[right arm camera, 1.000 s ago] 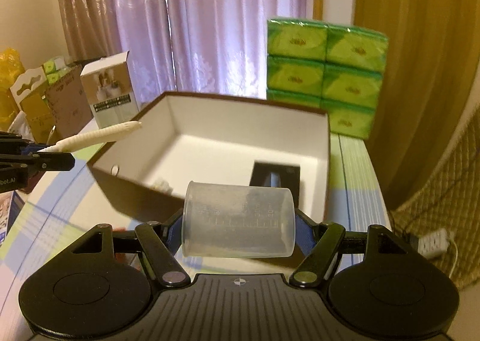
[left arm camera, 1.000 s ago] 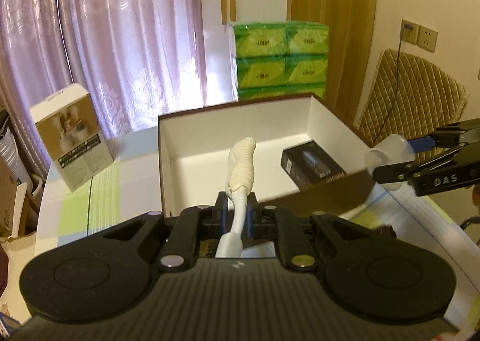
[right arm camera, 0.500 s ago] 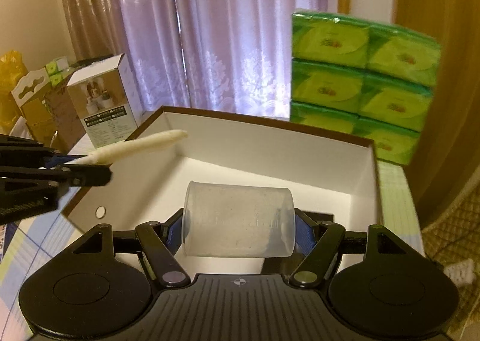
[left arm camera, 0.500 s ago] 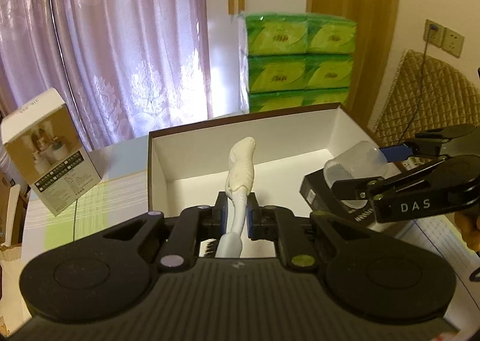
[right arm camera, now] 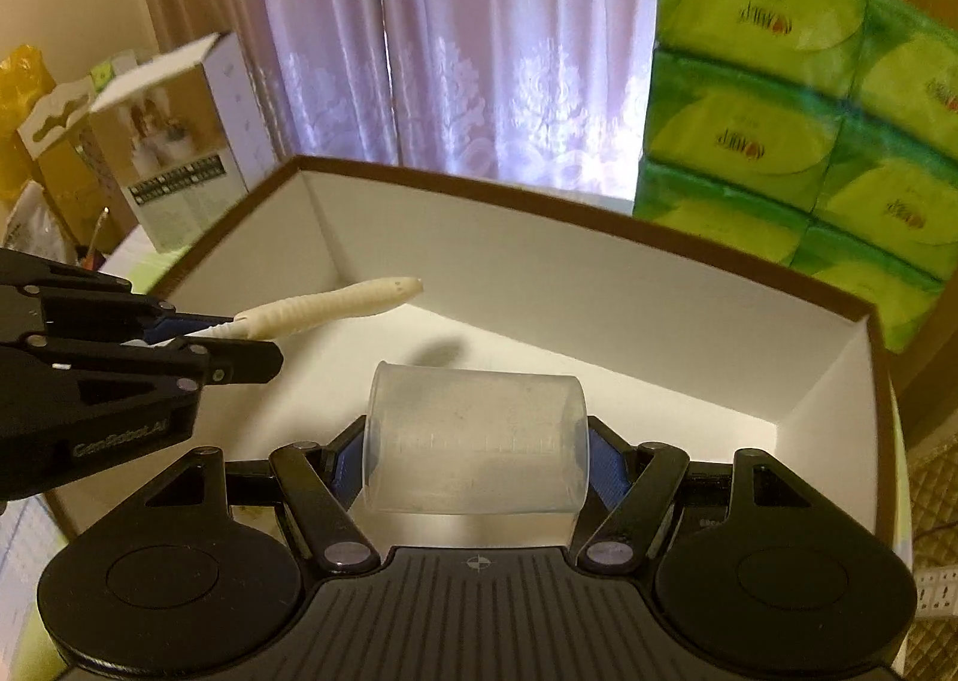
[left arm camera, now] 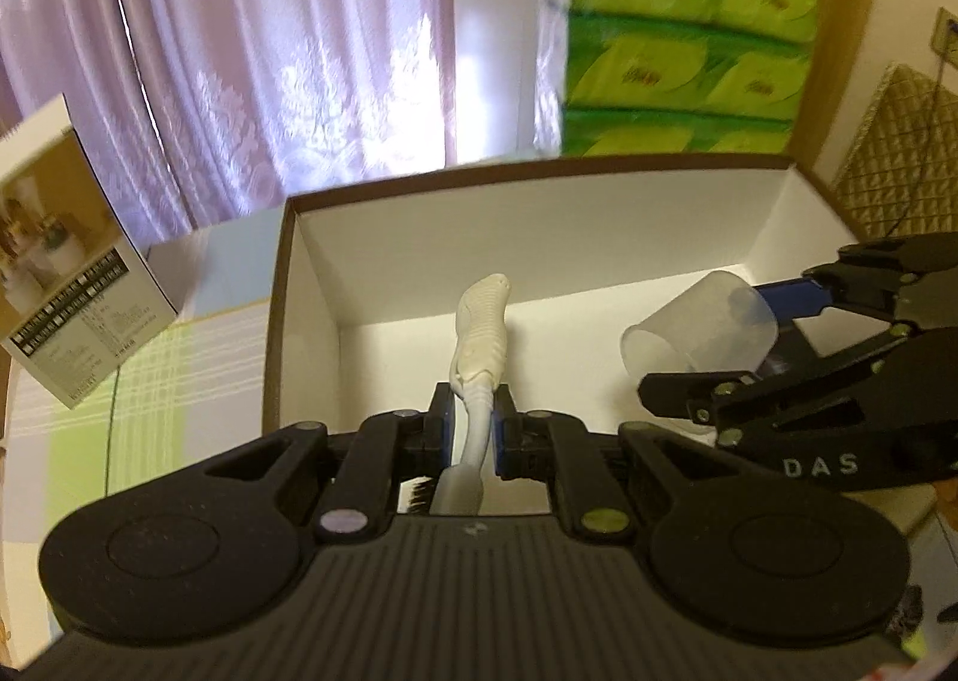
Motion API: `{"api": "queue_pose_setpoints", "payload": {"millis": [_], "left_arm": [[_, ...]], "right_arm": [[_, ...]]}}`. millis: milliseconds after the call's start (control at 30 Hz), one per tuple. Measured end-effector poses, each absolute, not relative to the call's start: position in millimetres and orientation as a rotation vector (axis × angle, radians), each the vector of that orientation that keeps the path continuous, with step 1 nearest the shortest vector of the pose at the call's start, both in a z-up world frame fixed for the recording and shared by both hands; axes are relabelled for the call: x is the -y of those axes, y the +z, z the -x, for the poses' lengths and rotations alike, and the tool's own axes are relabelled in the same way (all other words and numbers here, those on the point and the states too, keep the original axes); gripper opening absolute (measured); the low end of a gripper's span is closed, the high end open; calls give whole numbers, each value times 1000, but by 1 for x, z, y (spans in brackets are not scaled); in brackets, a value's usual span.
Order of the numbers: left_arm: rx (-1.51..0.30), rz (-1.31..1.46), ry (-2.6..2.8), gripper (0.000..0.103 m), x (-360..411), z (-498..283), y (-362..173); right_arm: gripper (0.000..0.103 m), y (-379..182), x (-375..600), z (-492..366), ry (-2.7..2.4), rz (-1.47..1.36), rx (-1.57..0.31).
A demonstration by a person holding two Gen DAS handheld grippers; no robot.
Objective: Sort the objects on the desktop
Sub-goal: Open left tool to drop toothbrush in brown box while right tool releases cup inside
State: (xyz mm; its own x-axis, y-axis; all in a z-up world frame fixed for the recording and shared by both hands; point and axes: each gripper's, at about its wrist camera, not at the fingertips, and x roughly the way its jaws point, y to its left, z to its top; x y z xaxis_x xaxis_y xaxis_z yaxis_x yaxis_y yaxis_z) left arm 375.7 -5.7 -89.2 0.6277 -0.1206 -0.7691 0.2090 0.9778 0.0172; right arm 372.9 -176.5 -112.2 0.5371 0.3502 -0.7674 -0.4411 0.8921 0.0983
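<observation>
Over on your left, the printed carton stands on the checked tablecloth, well clear of the action. Your left gripper has its fingers pinched narrow on the toothbrush, biting the thin neck while the ribbed cream handle pokes forward over the open box and the bristle end tucks back under the gripper body. It's light and stiff, I'd say, but that smooth neck looks slippery, so it could swivel in the pads; a hold nearer the ribbed part would sit firmer. Moving right, the white floor of the box lies straight below both loads. Now your right gripper is holding the clear plastic cup across its wall, lying on its side with the fingers spread about cup-wide, the open mouth pointing forward, hanging just above the box floor. That cup looks thin and springy, so ease your squeeze or it may buckle or pop out. Behind the box, the green tissue packs stack up
</observation>
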Motion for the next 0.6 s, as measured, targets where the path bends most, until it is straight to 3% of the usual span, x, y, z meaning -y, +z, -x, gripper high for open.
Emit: {"api": "queue_pose_setpoints", "payload": {"millis": [300,467,600], "left_arm": [[-930,-106,-173,10,9,-399,-110],[-932,-100,-169,33,7,-400,-110],[-925,-110,-174,33,6,-396,-107]], "right_arm": [[69,-125,177,-387,475,107,-918],[69,-126,177,-390,477,108,-927],[69,-127,177,-391,479,108,-937]]}}
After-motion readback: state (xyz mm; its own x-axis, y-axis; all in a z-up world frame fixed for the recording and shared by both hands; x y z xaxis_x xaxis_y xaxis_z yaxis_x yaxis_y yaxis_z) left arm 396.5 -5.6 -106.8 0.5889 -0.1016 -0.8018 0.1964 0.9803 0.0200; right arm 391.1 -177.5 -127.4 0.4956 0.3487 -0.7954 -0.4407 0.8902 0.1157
